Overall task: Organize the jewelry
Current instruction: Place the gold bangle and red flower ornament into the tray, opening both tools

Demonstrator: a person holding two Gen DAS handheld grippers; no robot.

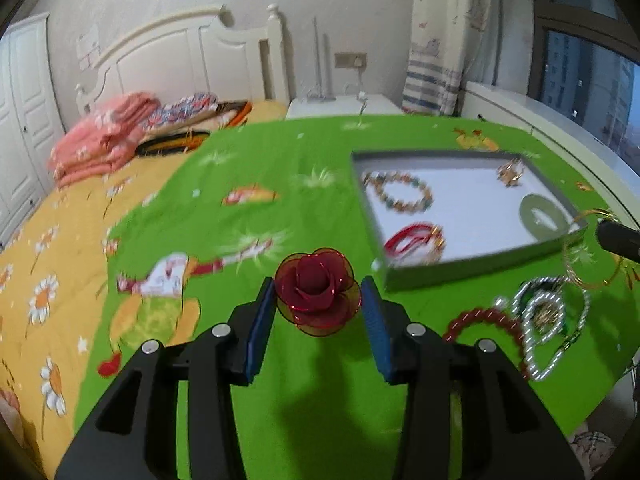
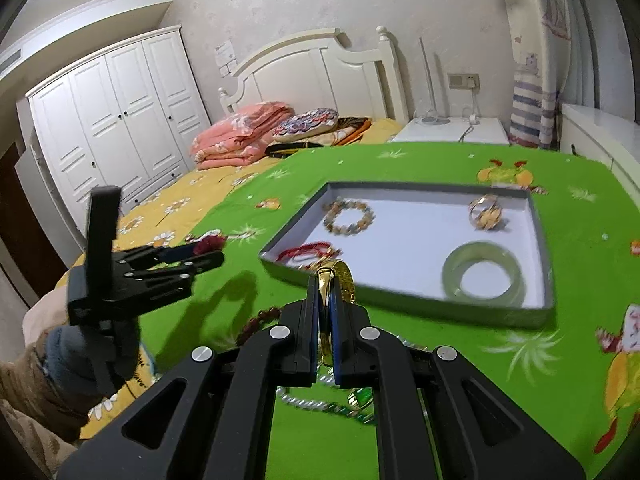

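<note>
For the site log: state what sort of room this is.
A bedroom, most likely: a bed with a white headboard, a white wardrobe, folded bedding. The jewelry tray lies on the bed's green cover.

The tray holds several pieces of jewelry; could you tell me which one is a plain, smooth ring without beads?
The pale green jade bangle at the tray's near right corner.

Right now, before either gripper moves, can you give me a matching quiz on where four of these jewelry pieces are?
Things:
1. red rose
2. gold bangle
3. pale green bangle
4. pearl necklace

Places:
A. inside the tray
B. on the green cloth, outside the tray
C. between the left gripper fingers
D. clamped in the right gripper

Pairs: 1-C, 2-D, 3-A, 4-B
</note>
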